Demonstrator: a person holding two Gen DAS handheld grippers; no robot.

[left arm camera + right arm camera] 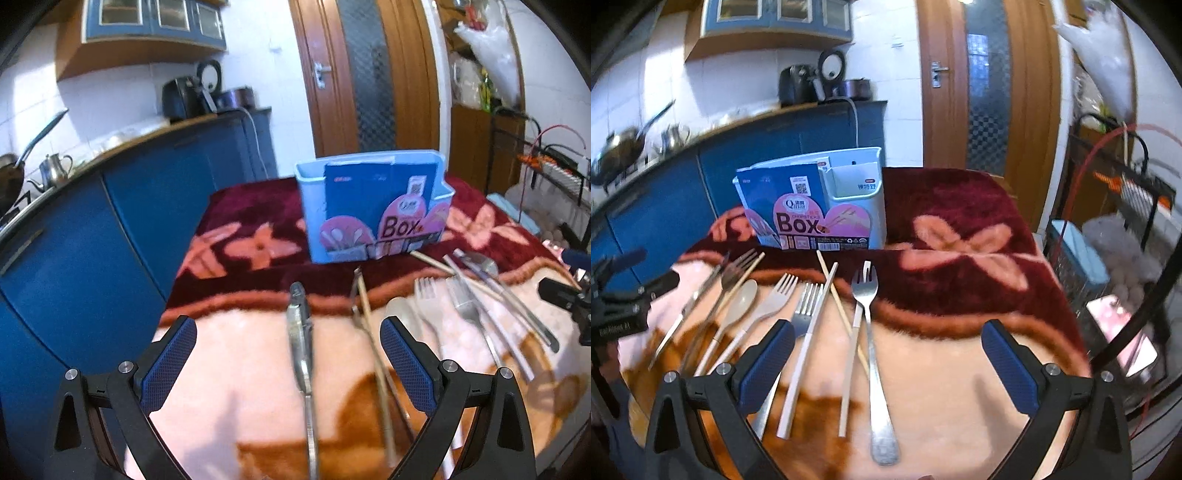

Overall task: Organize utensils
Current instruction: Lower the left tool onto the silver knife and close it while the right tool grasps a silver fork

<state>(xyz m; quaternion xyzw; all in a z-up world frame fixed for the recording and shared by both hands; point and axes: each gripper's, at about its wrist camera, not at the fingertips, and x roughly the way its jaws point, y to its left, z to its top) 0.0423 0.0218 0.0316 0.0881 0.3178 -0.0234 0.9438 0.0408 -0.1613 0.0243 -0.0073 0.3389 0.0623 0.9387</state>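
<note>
A light blue chopsticks box (373, 206) stands upright on the blanket-covered table; it also shows in the right wrist view (820, 206). Several utensils lie in front of it: a metal knife (301, 354), a chopstick (373, 350), forks (465, 302) and a beige spoon (738, 306). A steel fork (868, 328) lies between my right gripper's fingers. My left gripper (288, 365) is open, low over the knife. My right gripper (886, 365) is open above the fork and white chopsticks (809, 347).
The table carries a maroon and pink flowered blanket (960, 236). Blue kitchen cabinets (92, 236) stand left, a wooden door (365, 74) behind, and a black wire rack (1126, 192) at the right. The left gripper's body (624, 295) is at the left edge.
</note>
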